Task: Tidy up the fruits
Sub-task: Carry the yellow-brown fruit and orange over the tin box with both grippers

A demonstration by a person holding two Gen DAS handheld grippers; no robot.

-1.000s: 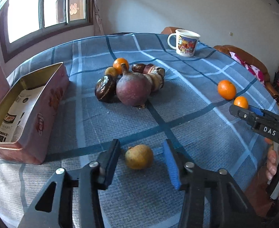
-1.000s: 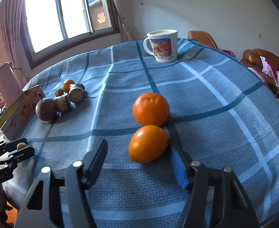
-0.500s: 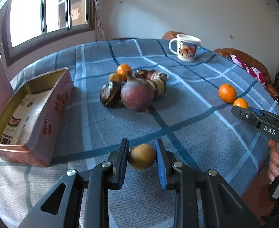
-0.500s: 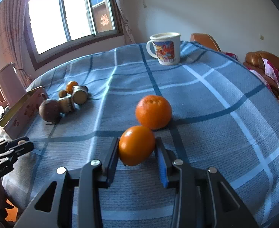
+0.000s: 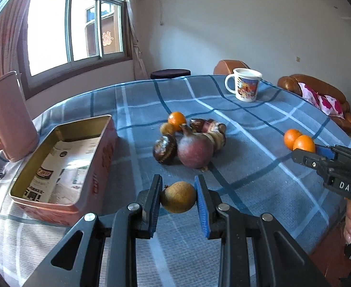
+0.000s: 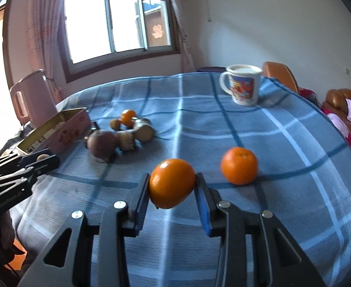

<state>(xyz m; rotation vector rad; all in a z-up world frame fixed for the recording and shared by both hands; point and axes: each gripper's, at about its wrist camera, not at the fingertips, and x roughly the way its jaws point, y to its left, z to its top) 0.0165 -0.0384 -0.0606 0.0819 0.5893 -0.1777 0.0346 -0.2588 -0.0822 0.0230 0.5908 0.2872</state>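
both hands carry fruit above the blue plaid tabletop (image 5: pixel 259 167): the left gripper (image 5: pixel 178 197) has its fingers closed on a small, round, brownish-yellow fruit (image 5: pixel 178 196), and the right gripper (image 6: pixel 172 184) pinches a smooth orange citrus (image 6: pixel 171 183), each held clear of the cloth. the open pink rectangular metal tin (image 5: pixel 63 167), lined with printed paper, lies to the left of the left gripper and just beside it, its long axis running away from the camera; the right gripper is well apart from it, across the table. the left hand looks nearer to a drop. a second orange (image 6: pixel 238 165) rests on the cloth, and a dark purple round fruit (image 5: pixel 194 149) heads the central pile.
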